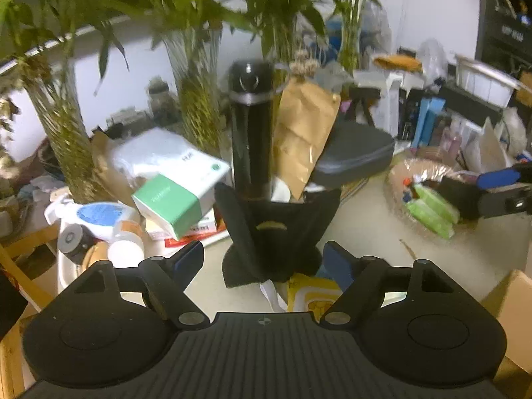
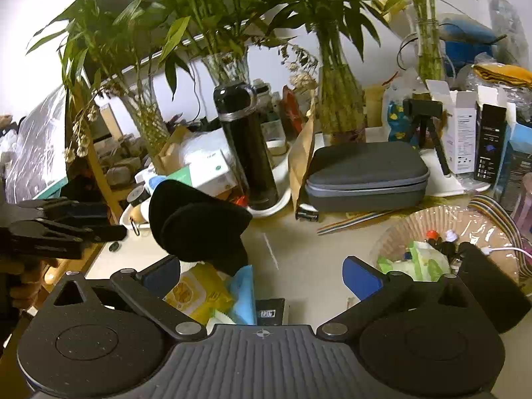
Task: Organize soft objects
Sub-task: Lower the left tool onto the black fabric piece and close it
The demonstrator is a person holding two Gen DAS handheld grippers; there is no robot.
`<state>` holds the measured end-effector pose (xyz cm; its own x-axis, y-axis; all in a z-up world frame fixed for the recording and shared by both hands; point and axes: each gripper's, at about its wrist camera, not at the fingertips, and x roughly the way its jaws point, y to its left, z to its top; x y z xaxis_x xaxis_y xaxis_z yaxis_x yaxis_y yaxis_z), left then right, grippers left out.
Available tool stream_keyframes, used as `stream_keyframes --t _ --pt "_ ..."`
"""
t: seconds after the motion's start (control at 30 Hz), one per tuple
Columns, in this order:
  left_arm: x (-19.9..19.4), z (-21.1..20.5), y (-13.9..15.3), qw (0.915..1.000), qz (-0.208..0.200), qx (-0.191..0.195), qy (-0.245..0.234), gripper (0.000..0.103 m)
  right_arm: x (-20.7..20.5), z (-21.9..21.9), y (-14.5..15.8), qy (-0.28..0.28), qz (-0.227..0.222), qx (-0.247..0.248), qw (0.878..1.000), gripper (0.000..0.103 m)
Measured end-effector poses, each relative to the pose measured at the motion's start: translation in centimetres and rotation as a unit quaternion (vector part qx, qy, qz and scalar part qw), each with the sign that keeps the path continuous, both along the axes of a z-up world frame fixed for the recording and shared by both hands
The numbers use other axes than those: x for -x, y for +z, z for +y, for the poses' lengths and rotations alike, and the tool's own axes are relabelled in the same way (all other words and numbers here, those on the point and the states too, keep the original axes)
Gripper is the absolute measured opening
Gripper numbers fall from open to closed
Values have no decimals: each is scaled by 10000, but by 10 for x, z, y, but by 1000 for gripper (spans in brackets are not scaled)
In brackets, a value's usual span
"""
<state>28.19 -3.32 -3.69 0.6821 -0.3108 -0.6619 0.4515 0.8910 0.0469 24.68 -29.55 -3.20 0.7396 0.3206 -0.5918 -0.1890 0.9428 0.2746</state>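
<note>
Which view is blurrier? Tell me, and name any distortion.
Left wrist view: smeared by motion, the plants and green box soft, the flask streaked. Right wrist view: sharper, the flask and grey case crisp. Both: fisheye bending, dark corners.

Matt black cloth [image 1: 272,232] — glossy flask [image 1: 249,126], crinkled brown paper bag [image 1: 302,139].

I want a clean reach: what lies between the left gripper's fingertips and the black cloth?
Nothing: in the left wrist view the open left gripper faces the black cloth directly. A yellow packet lies beneath.
</note>
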Motion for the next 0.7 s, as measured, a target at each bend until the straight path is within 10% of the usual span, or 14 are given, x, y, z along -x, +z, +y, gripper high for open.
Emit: stream_keyframes --t 0.7 --pt "-56 -35 -13 9939 995 -443 -169 81 -4 -4 -3 -139 1 -67 9999 103"
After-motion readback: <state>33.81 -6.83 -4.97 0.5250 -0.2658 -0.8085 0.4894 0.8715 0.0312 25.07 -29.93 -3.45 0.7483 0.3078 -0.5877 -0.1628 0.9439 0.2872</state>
